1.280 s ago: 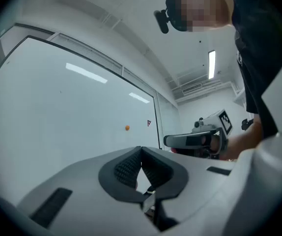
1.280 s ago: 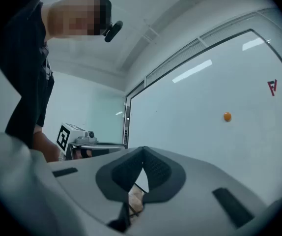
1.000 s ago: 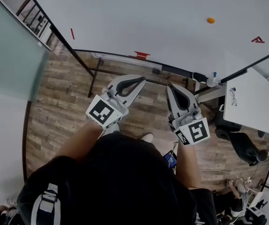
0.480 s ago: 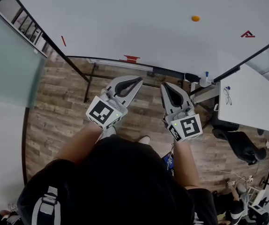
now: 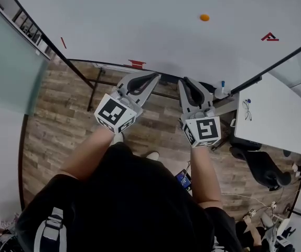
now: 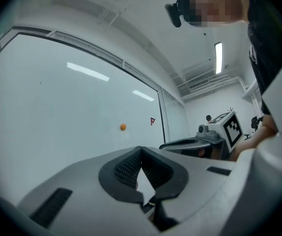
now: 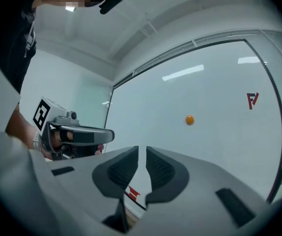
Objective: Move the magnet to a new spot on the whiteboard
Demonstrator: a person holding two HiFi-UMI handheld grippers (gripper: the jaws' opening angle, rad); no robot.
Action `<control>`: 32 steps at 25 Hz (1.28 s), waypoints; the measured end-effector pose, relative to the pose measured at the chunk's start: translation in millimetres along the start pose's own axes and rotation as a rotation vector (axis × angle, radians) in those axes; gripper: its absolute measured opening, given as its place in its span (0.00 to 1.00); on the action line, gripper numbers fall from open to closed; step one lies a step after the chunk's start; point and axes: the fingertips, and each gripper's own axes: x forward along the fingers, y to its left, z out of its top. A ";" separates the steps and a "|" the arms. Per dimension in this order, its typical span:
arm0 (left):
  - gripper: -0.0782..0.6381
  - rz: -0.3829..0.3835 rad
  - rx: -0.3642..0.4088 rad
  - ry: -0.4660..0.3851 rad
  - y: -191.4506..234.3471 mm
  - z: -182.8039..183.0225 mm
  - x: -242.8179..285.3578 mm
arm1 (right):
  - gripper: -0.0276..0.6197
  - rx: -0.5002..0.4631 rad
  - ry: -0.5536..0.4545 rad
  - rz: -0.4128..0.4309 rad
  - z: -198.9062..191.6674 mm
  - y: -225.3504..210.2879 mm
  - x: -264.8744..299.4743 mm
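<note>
Magnet: orange magnet (image 5: pixel 205 18) sits on the whiteboard (image 5: pixel 140 20), upper right of the board in the head view, well apart from both grippers.
Left gripper (image 5: pixel 157 76): fingertips together, nothing between them; magnet at its 1 o'clock.
Right gripper (image 5: pixel 185 81): jaws a narrow slit apart, just been opening, nothing between them; magnet between its 12 and 1 o'clock.
Red mark (image 5: pixel 269 37): on the board, between 3 and 4 o'clock of the magnet.
</note>
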 end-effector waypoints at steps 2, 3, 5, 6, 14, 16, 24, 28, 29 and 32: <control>0.12 -0.001 0.007 0.003 7.6 -0.2 10.4 | 0.12 -0.017 -0.004 -0.040 4.5 -14.2 8.2; 0.12 -0.004 0.012 0.002 12.6 0.3 15.7 | 0.13 -0.028 -0.007 -0.063 7.4 -21.6 13.2; 0.12 -0.011 0.022 -0.003 23.5 2.8 26.2 | 0.16 -0.058 -0.013 -0.109 14.1 -36.3 25.1; 0.12 -0.017 0.026 -0.006 28.8 4.1 31.3 | 0.17 -0.076 -0.015 -0.133 17.9 -43.7 31.7; 0.12 -0.064 0.046 -0.010 67.2 5.6 63.6 | 0.22 -0.258 0.013 -0.332 49.3 -100.7 84.7; 0.12 -0.070 0.047 -0.011 74.5 5.6 69.4 | 0.23 -0.310 0.035 -0.369 55.2 -110.6 95.3; 0.12 -0.086 0.043 -0.031 89.8 8.5 94.3 | 0.27 -0.434 0.104 -0.458 71.5 -148.7 123.4; 0.12 -0.090 0.043 -0.035 94.0 9.4 97.1 | 0.29 -0.452 0.121 -0.472 70.8 -156.1 131.0; 0.12 -0.090 0.042 -0.036 95.7 9.6 97.0 | 0.29 -0.451 0.120 -0.474 71.2 -157.0 132.3; 0.12 -0.087 0.038 -0.036 100.9 9.1 97.0 | 0.29 -0.446 0.125 -0.481 71.5 -159.5 136.6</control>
